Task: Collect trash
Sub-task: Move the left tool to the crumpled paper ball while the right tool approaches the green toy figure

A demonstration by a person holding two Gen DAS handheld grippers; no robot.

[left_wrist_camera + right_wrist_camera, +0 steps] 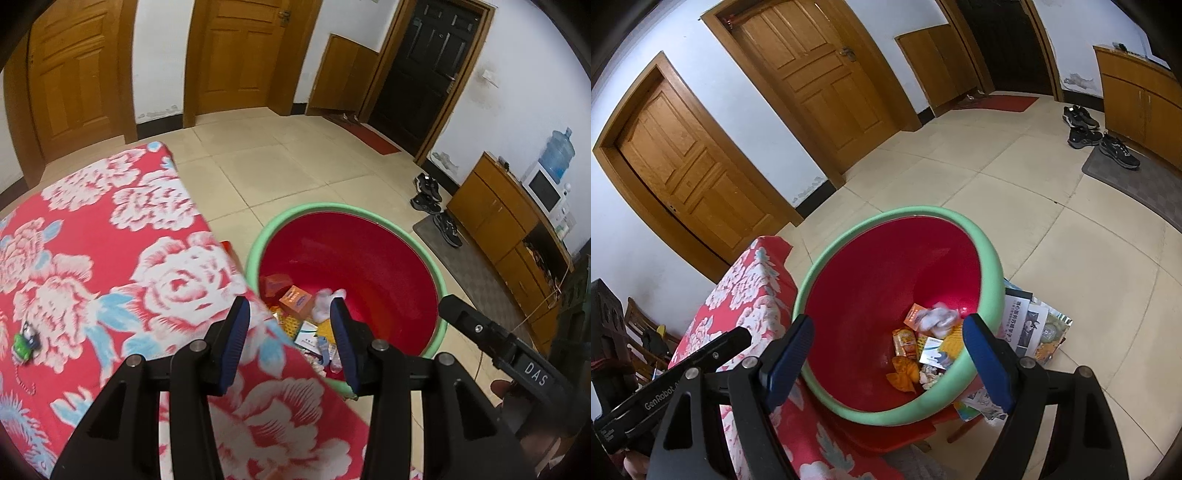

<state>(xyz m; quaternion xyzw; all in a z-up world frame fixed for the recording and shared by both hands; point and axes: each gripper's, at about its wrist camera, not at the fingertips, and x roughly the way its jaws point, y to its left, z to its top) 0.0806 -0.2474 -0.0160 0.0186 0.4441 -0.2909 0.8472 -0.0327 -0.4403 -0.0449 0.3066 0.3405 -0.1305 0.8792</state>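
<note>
Beside the floral tablecloth [110, 236], both grippers, left [290, 343] and right [886, 363], are hovering wide open and empty over the bin [991, 266], likely after dropping trash.

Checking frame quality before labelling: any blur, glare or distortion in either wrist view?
Left wrist: strong fisheye bend on the doors, dark vignette corners, white crumpled tissue in the red bin smeared. Right wrist: same bending and vignette, tissue blurred too, small glare spot on the bin wall.

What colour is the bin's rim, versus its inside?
The bin has a pale green rim and a red inside, clearest in the right wrist view.
</note>
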